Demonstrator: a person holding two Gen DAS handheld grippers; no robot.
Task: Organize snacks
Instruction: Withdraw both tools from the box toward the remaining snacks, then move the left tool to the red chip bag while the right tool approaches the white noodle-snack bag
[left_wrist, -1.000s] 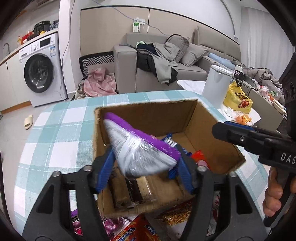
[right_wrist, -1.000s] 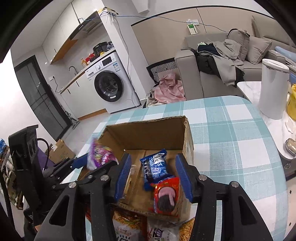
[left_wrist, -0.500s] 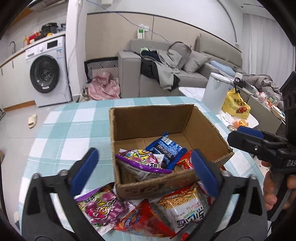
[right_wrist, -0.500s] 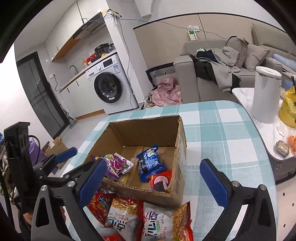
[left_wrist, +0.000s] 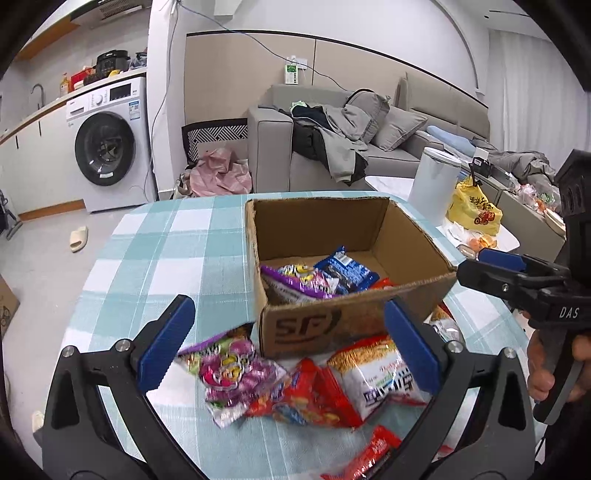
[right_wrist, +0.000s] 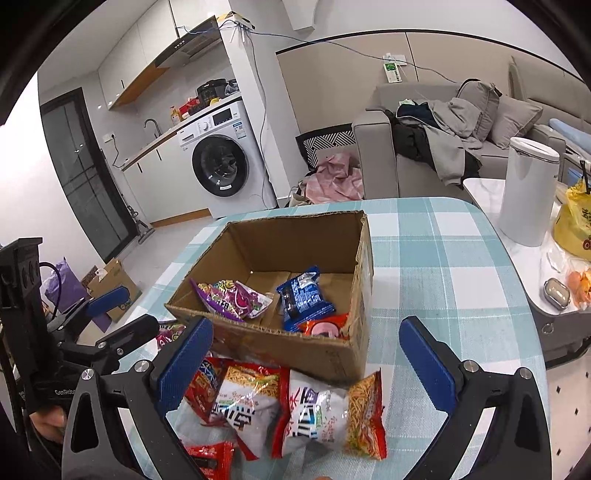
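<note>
— Both claws?
— I see my left gripper (left_wrist: 286, 345) and right gripper (right_wrist: 308, 354) spread wide, pinching nothing.
— Snacks?
— Purple packet (right_wrist: 231, 297) and blue packet (right_wrist: 303, 295) lie inside the cardboard box (right_wrist: 273, 341); noodle bags (right_wrist: 321, 413) lie near it

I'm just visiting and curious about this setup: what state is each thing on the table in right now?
Left gripper: open, empty.
Right gripper: open, empty.
Cardboard box: open-topped, partly filled.
Purple snack bag: inside box.
Blue snack packet: inside box.
Noodle snack bags: lying outside box.
</note>
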